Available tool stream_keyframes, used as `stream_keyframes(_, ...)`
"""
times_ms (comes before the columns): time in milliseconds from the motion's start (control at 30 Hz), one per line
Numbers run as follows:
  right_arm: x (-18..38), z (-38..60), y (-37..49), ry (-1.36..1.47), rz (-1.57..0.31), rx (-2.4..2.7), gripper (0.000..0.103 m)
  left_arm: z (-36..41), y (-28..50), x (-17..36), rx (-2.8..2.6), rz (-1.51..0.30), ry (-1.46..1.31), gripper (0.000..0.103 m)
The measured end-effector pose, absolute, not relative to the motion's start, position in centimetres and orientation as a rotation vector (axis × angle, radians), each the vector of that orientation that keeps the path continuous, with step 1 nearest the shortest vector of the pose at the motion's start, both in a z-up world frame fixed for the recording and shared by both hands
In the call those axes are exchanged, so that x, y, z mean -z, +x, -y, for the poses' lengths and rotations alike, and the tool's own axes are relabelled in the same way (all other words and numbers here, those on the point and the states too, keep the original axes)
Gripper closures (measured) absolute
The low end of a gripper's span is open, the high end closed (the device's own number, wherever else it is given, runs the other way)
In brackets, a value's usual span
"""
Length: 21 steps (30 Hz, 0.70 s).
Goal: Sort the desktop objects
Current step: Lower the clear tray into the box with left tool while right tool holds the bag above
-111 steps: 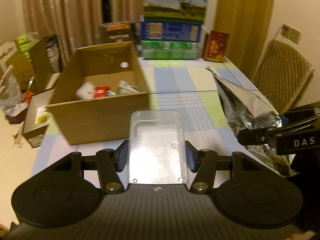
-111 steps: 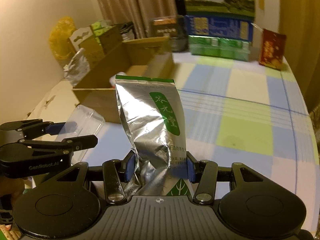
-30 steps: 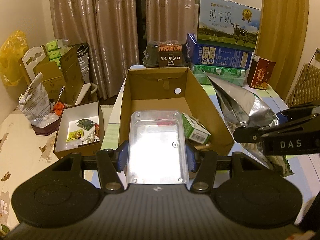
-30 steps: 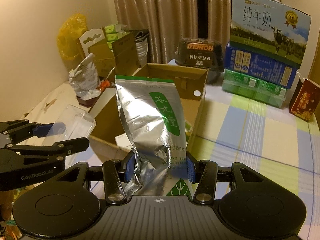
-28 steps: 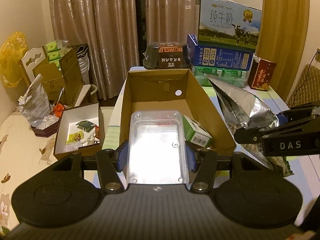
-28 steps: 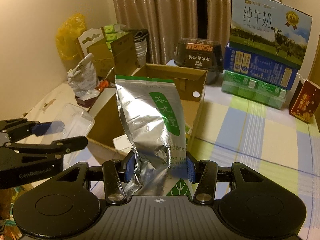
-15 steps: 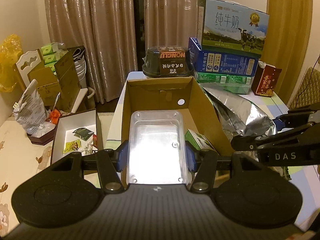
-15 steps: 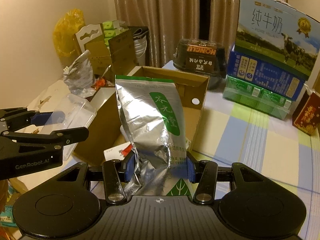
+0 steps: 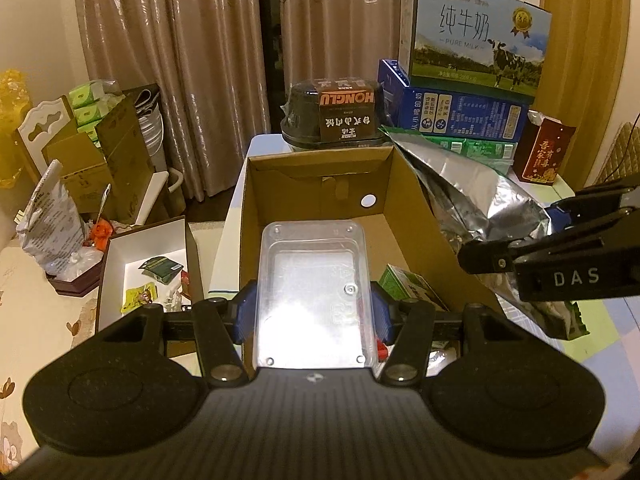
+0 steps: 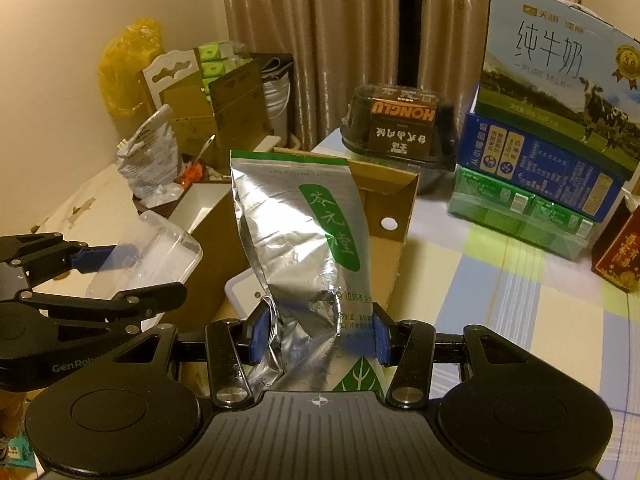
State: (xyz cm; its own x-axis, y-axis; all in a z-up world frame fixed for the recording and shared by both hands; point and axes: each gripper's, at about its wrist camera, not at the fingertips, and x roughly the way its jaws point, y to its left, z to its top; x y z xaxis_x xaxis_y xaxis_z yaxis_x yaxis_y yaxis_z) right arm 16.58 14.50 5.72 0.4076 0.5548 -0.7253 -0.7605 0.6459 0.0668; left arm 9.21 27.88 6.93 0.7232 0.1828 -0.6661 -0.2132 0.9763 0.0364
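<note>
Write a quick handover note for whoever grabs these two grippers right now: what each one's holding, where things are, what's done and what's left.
Left gripper: shut on the clear plastic tray, held over the open cardboard box.
Right gripper: shut on the silver tea pouch, upright, just right of the box.
Already in the box: a green carton and some smaller items that are hard to make out.
Left to do: lower and release the tray into the box, then probably the pouch. The milk cartons stacked at the far end of the table are untouched; whether they need sorting isn't clear.
</note>
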Motion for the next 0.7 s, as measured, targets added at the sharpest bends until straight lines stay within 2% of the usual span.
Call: stream_keyframes(700, -4.6, -15.9, 20.8, -0.267, -0.819, -0.84, 0.056, -28.9, 14.2, -5.3, -0.204, -0.776, -0.017, 0.051)
